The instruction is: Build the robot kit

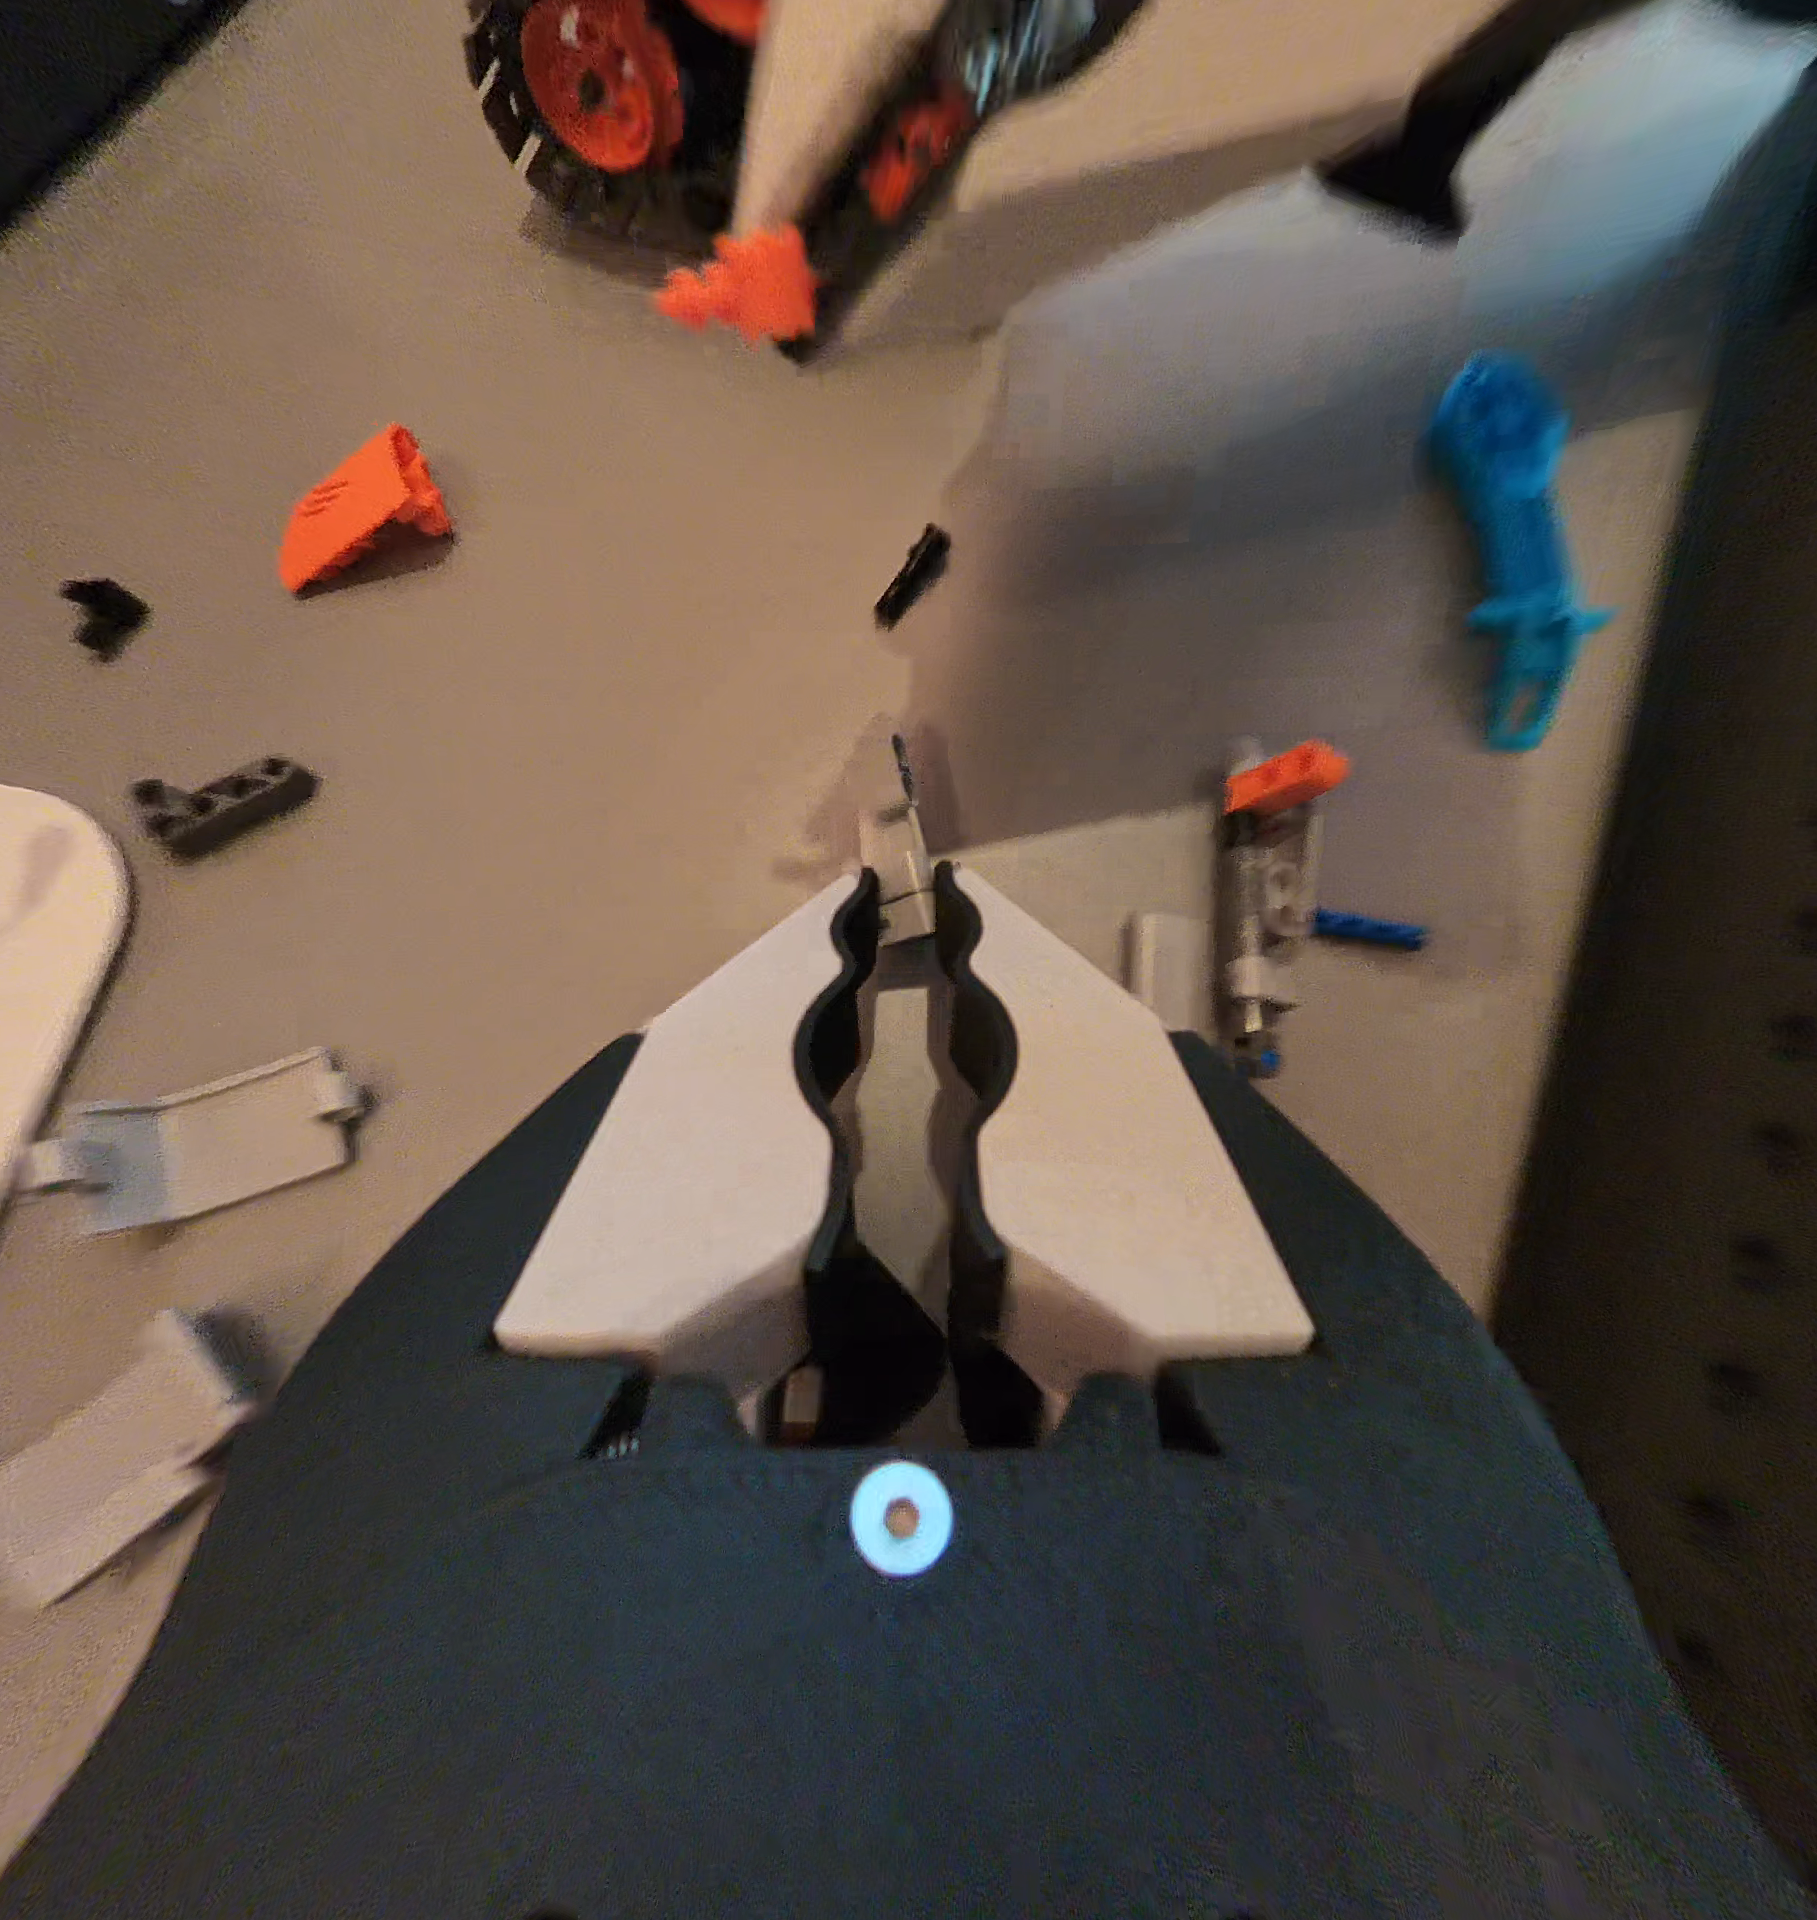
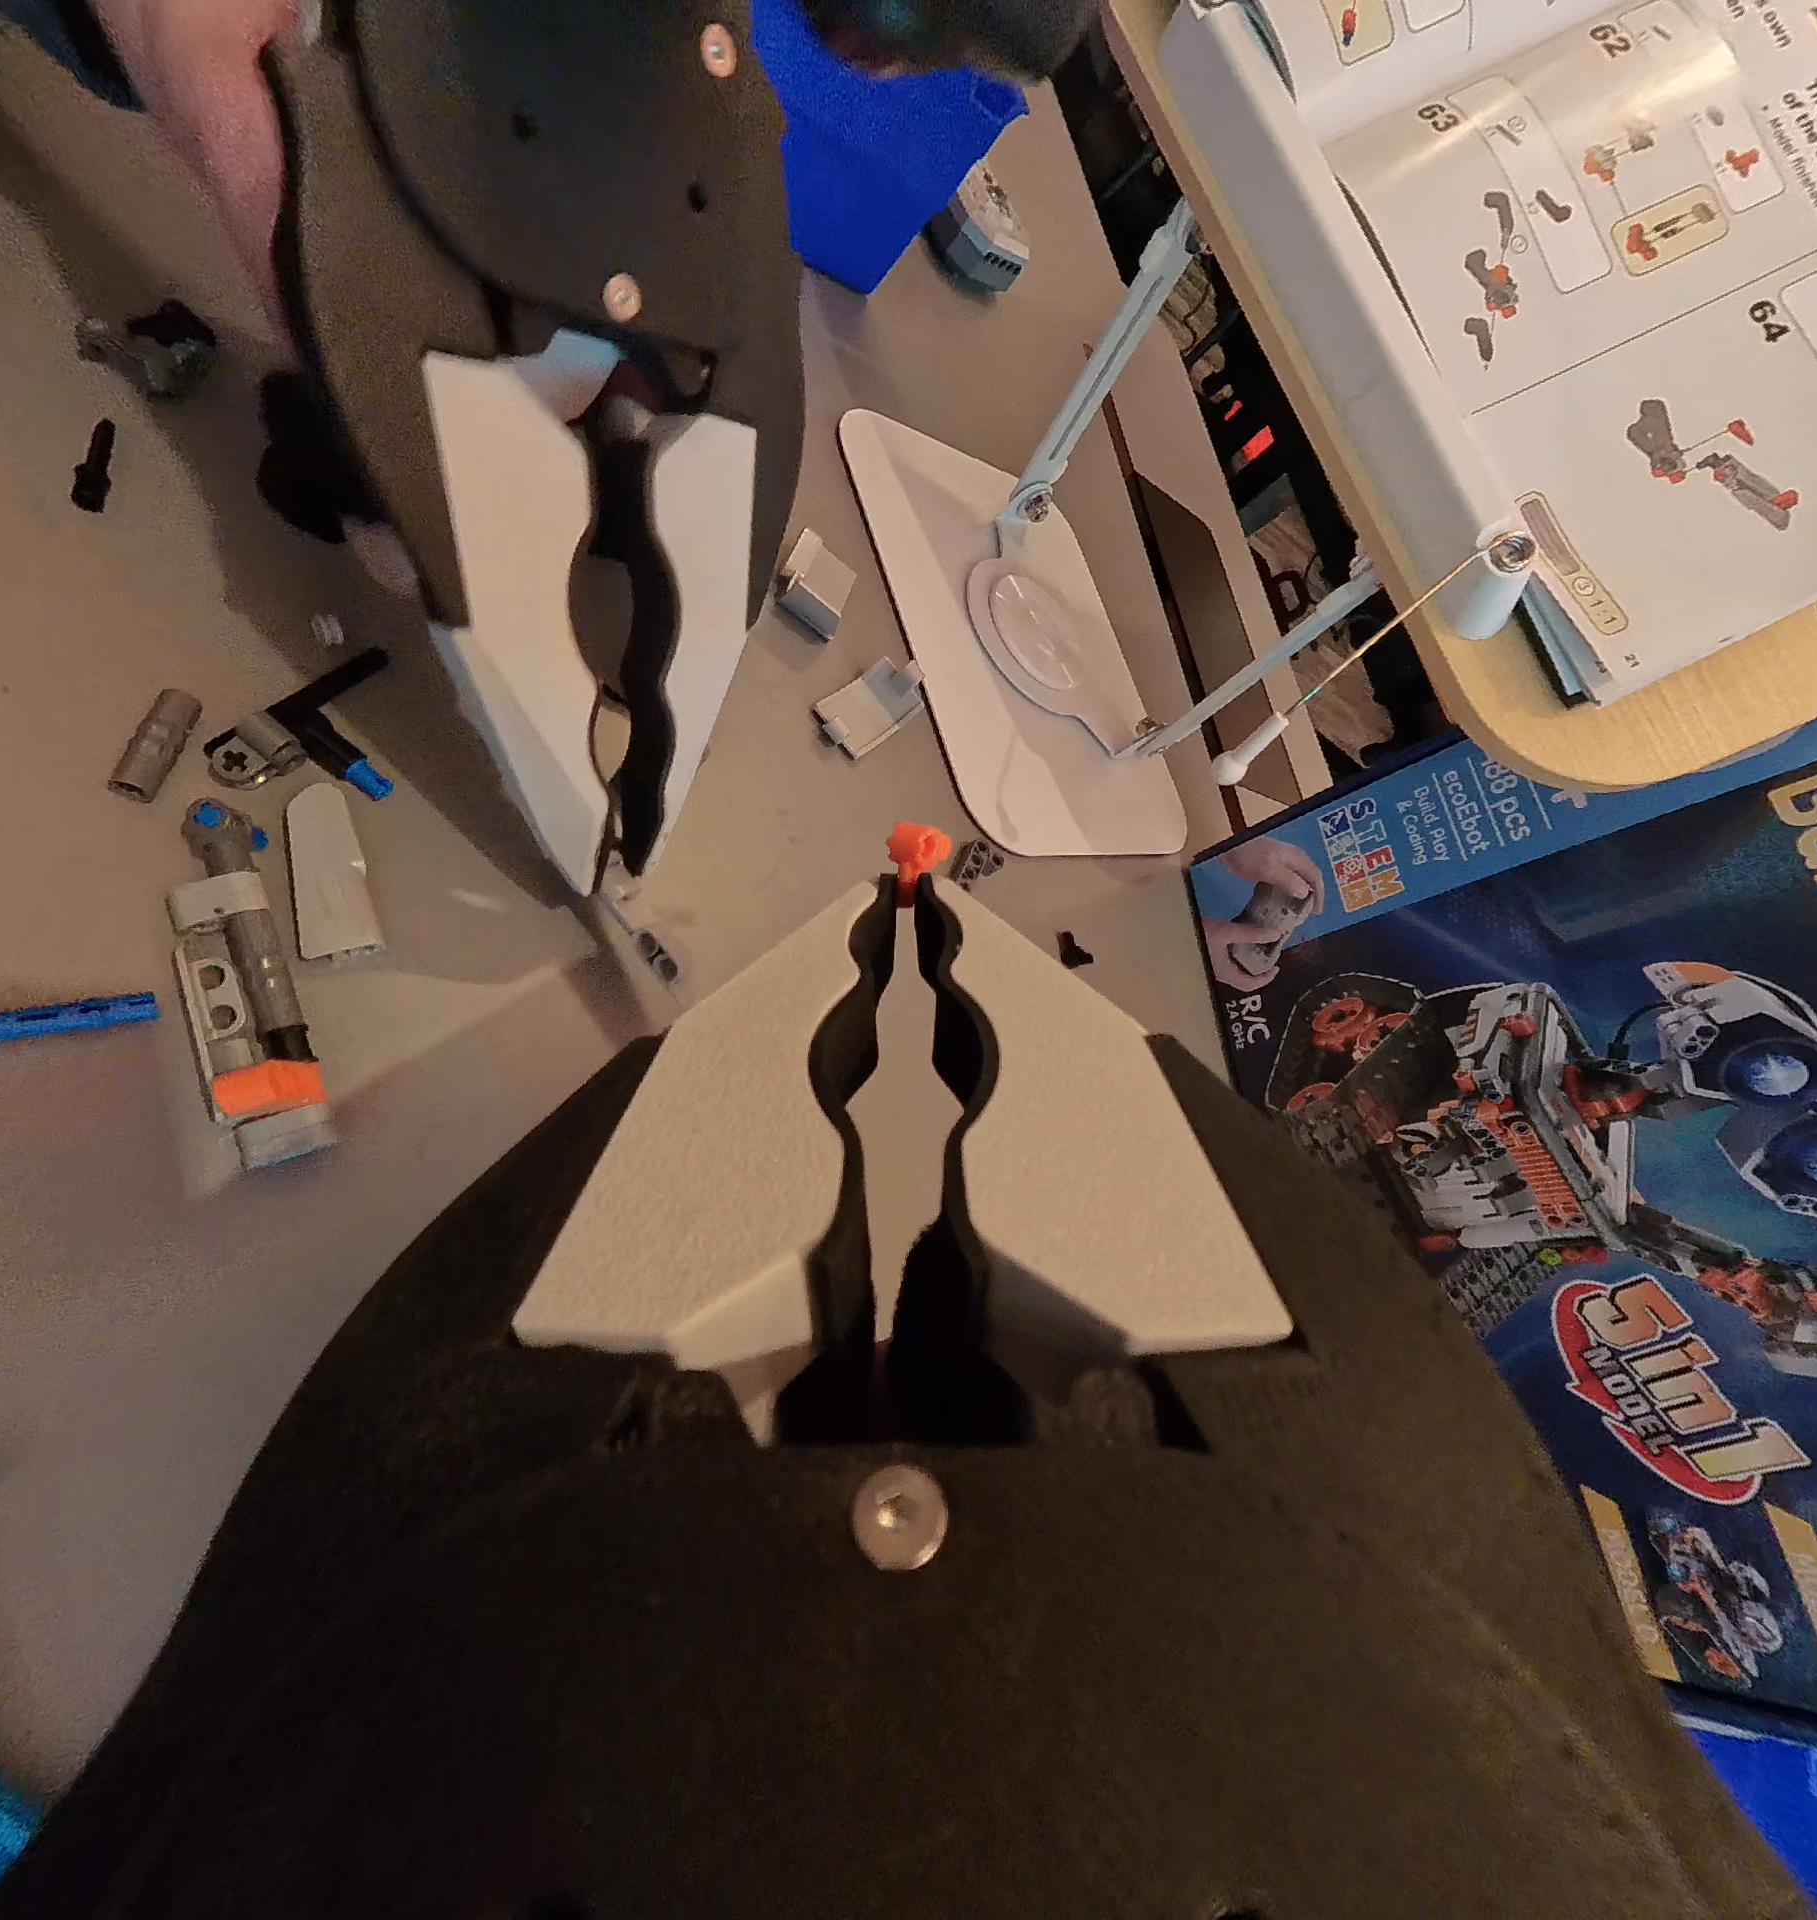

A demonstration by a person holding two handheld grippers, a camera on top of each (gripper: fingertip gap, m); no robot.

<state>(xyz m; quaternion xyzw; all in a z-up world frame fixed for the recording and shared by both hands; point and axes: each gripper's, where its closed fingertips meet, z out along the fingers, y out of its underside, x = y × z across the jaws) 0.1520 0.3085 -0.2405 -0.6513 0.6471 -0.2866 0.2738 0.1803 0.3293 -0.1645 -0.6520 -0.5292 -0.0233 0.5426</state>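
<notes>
My left gripper [image 1: 904, 883] is shut on a small light grey piece [image 1: 902, 831] that sticks out past its tips, just above the table. It also shows in the right wrist view [image 2: 613, 868], held by a hand, tips down near a small grey beam [image 2: 657, 951]. My right gripper [image 2: 909, 883] is shut on a small orange connector [image 2: 916, 847], held above the table. In the left wrist view the right gripper [image 1: 795, 312] is blurred at the top with the orange connector [image 1: 748, 286] at its tip, next to a black-and-red wheel [image 1: 592, 94].
Loose parts lie on the beige table [image 1: 623, 675]: an orange wedge [image 1: 364, 509], a blue lever [image 1: 1506, 551], black bits [image 1: 223, 805], white panels [image 1: 197, 1143], a grey-and-orange assembly [image 2: 249, 1029]. A book stand base [image 2: 1008, 644], an instruction booklet [image 2: 1610, 312], a toy box [image 2: 1558, 1143] and a blue bin [image 2: 873, 156] are to the right. My right fingertips sit around 8 centimeters from my left ones. From either gripper's tips it is about 15 centimeters to the blue lever [image 1: 1506, 551].
</notes>
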